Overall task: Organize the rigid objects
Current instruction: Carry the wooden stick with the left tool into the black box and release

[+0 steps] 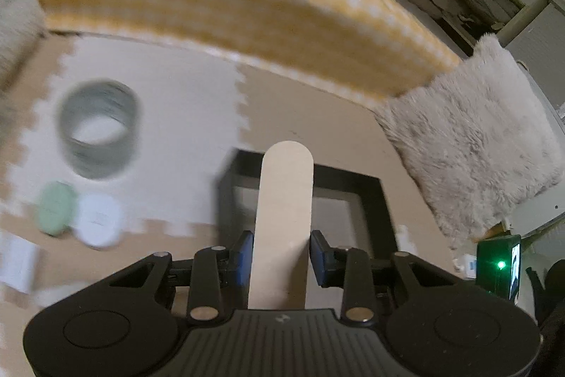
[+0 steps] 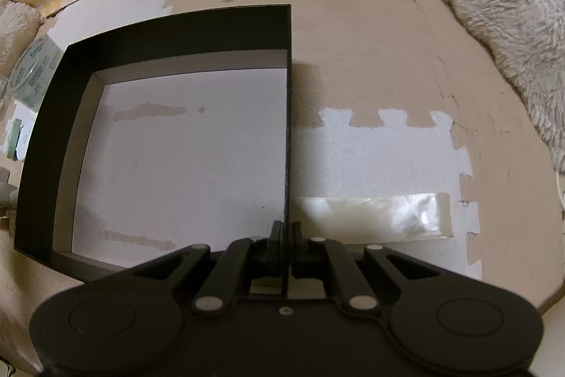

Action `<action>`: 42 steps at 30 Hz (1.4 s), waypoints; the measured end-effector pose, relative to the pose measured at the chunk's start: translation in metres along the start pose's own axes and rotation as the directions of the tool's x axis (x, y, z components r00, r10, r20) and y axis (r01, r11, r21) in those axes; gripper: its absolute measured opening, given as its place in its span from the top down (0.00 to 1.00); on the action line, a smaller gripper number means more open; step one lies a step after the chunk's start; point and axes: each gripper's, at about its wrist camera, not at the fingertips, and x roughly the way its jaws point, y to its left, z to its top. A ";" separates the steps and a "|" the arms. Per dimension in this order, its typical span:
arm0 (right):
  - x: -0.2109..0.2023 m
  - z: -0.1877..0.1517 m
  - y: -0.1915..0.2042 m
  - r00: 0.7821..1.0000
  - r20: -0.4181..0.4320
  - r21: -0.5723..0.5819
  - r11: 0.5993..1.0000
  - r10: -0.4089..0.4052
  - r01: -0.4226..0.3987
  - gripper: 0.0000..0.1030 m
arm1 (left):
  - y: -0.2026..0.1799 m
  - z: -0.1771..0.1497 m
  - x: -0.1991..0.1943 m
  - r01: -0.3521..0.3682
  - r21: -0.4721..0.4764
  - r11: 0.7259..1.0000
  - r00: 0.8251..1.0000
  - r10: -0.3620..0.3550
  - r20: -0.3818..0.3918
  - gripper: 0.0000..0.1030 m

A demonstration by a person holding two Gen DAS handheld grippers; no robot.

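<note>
My left gripper [image 1: 280,253] is shut on a flat pale wooden stick [image 1: 286,186] with a rounded end, its blue pads [image 1: 243,257] pressing the stick's two edges. The stick points out over a black open box [image 1: 353,182] lying on the foam floor mat. In the right wrist view the same black box [image 2: 176,30] shows a white bottom with nothing in it. My right gripper [image 2: 286,232] points steeply down and is shut on the box's thin right wall, one finger inside and one outside.
Left of the box lie a grey tape roll [image 1: 99,129], a green oval case [image 1: 54,212] and a white oval case [image 1: 99,219]. A fluffy white cushion [image 1: 473,147] and yellow checked fabric [image 1: 212,6] border the mat. A clear tape strip [image 2: 374,218] lies right of the box.
</note>
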 end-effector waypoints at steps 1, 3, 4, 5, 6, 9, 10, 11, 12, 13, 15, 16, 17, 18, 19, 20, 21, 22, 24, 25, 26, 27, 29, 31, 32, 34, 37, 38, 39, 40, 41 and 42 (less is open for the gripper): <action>0.001 0.001 0.000 1.000 -0.003 -0.001 1.000 -0.001 0.001 0.96 | -0.008 -0.002 0.010 0.003 -0.003 1.000 1.000 -0.003 -0.004 0.65; 0.001 0.001 0.000 1.000 -0.007 -0.005 1.000 0.002 -0.002 0.96 | -0.020 -0.005 0.029 0.010 -0.021 1.000 1.000 -0.011 -0.020 0.65; 0.001 0.002 0.000 1.000 -0.007 -0.005 1.000 0.004 -0.004 0.96 | -0.025 -0.007 0.041 0.012 -0.038 0.999 0.999 -0.013 -0.030 0.65; 0.001 0.001 -0.001 1.000 -0.007 -0.003 1.000 0.007 -0.007 0.96 | -0.027 -0.006 0.047 0.011 -0.054 0.999 0.999 -0.013 -0.037 0.65; 0.001 0.001 -0.001 1.000 -0.006 -0.002 1.000 0.009 -0.009 0.96 | -0.030 -0.007 0.057 0.005 -0.068 0.998 0.999 -0.008 -0.044 0.65; 0.001 0.001 -0.001 1.000 -0.005 -0.001 1.000 0.009 -0.009 0.96 | -0.036 -0.007 0.083 0.001 -0.108 0.994 0.998 -0.007 -0.060 0.65; 0.001 0.001 -0.001 1.000 -0.005 0.001 1.000 0.008 -0.008 0.96 | -0.039 -0.007 0.091 0.005 -0.123 0.992 0.998 -0.013 -0.066 0.65; 0.001 0.001 -0.001 1.000 -0.005 0.002 1.000 0.008 -0.008 0.96 | -0.040 -0.006 0.097 0.013 -0.134 0.991 0.997 -0.022 -0.070 0.65; 0.001 0.001 -0.001 1.000 -0.005 0.004 1.000 0.008 -0.008 0.96 | -0.042 -0.005 0.100 0.020 -0.142 0.990 0.997 -0.031 -0.073 0.65; 0.001 0.001 -0.001 1.000 -0.005 0.004 1.000 0.008 -0.008 0.96 | -0.046 -0.005 0.105 0.023 -0.145 0.989 0.997 -0.034 -0.075 0.65; 0.002 0.001 -0.001 1.000 -0.005 0.004 1.000 0.007 -0.007 0.96 | -0.051 -0.005 0.114 0.026 -0.152 0.988 0.997 -0.037 -0.073 0.65; 0.002 0.001 -0.001 1.000 -0.005 0.005 1.000 0.008 -0.008 0.96 | -0.053 -0.005 0.119 0.023 -0.164 0.986 0.996 -0.037 -0.079 0.65; 0.002 0.001 0.000 1.000 -0.006 0.006 1.000 0.008 -0.008 0.95 | -0.054 -0.006 0.123 0.020 -0.183 0.983 0.996 -0.036 -0.086 0.65; 0.002 0.001 0.000 1.000 -0.005 0.007 1.000 0.010 -0.010 0.95 | -0.054 -0.007 0.128 0.019 -0.200 0.980 0.995 -0.038 -0.091 0.65; 0.002 0.001 0.000 1.000 -0.005 0.009 1.000 0.010 -0.010 0.95 | -0.055 -0.008 0.131 0.022 -0.209 0.978 0.995 -0.042 -0.095 0.66; 0.002 0.001 0.000 1.000 -0.006 0.010 1.000 0.010 -0.010 0.95 | -0.056 -0.008 0.133 0.024 -0.215 0.976 0.994 -0.047 -0.103 0.65; 0.002 0.000 0.000 1.000 -0.005 0.010 1.000 0.010 -0.010 0.95 | -0.056 -0.009 0.136 0.026 -0.222 0.975 0.991 -0.054 -0.120 0.59; 0.002 0.000 0.000 1.000 -0.005 0.010 1.000 0.011 -0.011 0.95 | -0.055 -0.010 0.137 0.029 -0.228 0.973 0.989 -0.062 -0.137 0.52; 0.002 0.001 0.000 1.000 -0.005 0.012 1.000 0.013 -0.013 0.95 | -0.054 -0.011 0.136 0.021 -0.228 0.973 0.987 -0.057 -0.153 0.45; 0.002 0.001 0.000 1.000 -0.005 0.012 1.000 0.014 -0.014 0.95 | -0.053 -0.010 0.134 0.020 -0.223 0.975 0.986 -0.056 -0.159 0.42; 0.002 0.001 0.000 1.000 -0.006 0.012 1.000 0.014 -0.014 0.94 | -0.053 -0.010 0.133 0.018 -0.221 0.975 0.985 -0.055 -0.164 0.40; 0.002 0.001 0.000 1.000 -0.006 0.011 1.000 0.013 -0.013 0.94 | -0.051 -0.010 0.131 0.016 -0.218 0.976 0.984 -0.055 -0.171 0.38; 0.002 0.001 0.000 1.000 -0.005 0.012 1.000 0.014 -0.014 0.94 | -0.047 -0.009 0.124 0.020 -0.212 0.977 0.982 -0.059 -0.178 0.35; 0.002 0.001 0.000 1.000 -0.005 0.012 1.000 0.015 -0.015 0.94 | -0.045 -0.007 0.115 0.017 -0.192 0.981 0.982 -0.052 -0.179 0.31; 0.002 0.001 0.000 1.000 -0.004 0.011 1.000 0.015 -0.015 0.94 | -0.046 -0.005 0.110 0.014 -0.176 0.984 0.984 -0.045 -0.175 0.30; 0.002 0.001 0.000 1.000 -0.003 0.011 1.000 0.016 -0.016 0.94 | -0.045 -0.001 0.098 0.010 -0.139 0.990 0.986 -0.033 -0.161 0.27; 0.003 0.001 -0.001 1.000 -0.003 0.009 1.000 0.015 -0.015 0.94 | -0.043 0.005 0.072 -0.001 -0.091 0.996 0.994 -0.009 -0.110 0.23; 0.003 0.001 0.000 1.000 -0.003 0.009 1.000 0.015 -0.015 0.94 | -0.043 0.007 0.064 -0.002 -0.072 0.997 0.995 -0.005 -0.097 0.22; 0.003 0.001 0.000 1.000 -0.003 0.009 1.000 0.015 -0.014 0.94 | -0.043 0.008 0.056 -0.003 -0.051 0.999 0.996 -0.001 -0.086 0.20; 0.002 0.000 0.000 1.000 -0.003 0.011 1.000 0.015 -0.015 0.94 | -0.043 0.010 0.047 -0.005 -0.029 1.000 0.997 0.003 -0.078 0.20; 0.002 0.001 0.000 1.000 -0.004 0.011 1.000 0.015 -0.015 0.94 | -0.043 0.012 0.039 -0.009 -0.005 1.000 0.998 0.009 -0.069 0.19; 0.002 0.001 0.000 1.000 -0.004 0.010 1.000 0.015 -0.015 0.94 | -0.044 0.013 0.032 -0.016 0.017 1.000 0.998 0.017 -0.059 0.17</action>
